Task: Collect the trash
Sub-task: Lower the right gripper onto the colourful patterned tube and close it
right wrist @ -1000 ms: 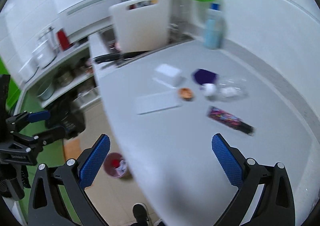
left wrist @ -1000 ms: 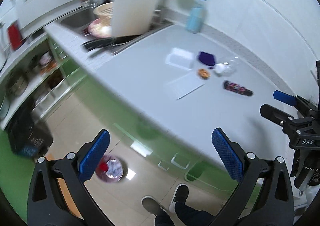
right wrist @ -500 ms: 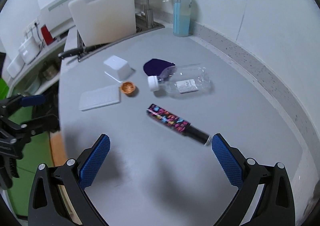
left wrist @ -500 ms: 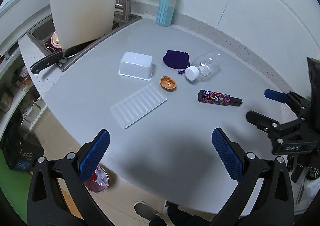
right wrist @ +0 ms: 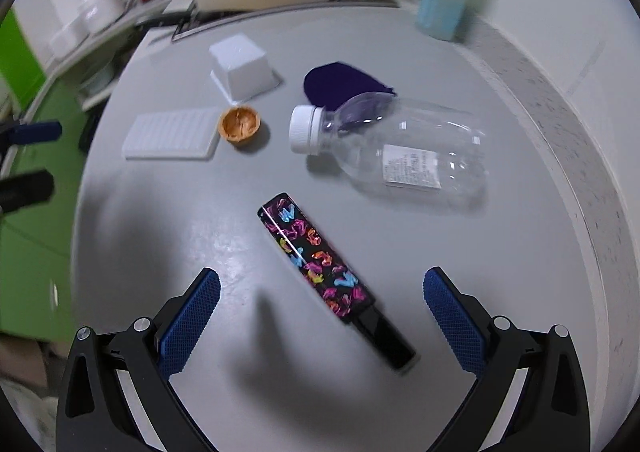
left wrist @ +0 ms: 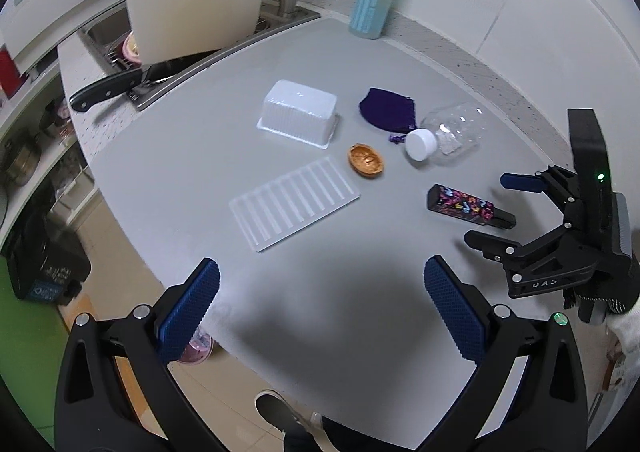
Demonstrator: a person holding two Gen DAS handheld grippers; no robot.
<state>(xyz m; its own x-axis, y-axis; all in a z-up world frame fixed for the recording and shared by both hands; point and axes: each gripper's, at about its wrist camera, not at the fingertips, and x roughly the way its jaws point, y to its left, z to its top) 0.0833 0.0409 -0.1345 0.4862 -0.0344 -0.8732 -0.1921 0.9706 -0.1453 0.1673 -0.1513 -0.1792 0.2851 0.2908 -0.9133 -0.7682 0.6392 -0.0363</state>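
Grey bench (left wrist: 192, 155) has a white tub (left wrist: 298, 114) upside down mid-frame, ridged white tray (left wrist: 294, 201) below it, orange shell (left wrist: 365, 161), purple pouch (left wrist: 387, 112), clear bottle (right wrist: 400, 147) lying flat, patterned black box (right wrist: 320, 264) lower right.

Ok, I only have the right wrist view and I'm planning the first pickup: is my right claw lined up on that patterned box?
Observer: In the left wrist view the right claw is open, with its fingers flanking the black end of the patterned box.
Operator: And the left claw?
Observer: The left claw is open and empty, over the near edge of the counter.
Operator: Any bin around?
Observer: A small round bin sits on the floor below that edge.
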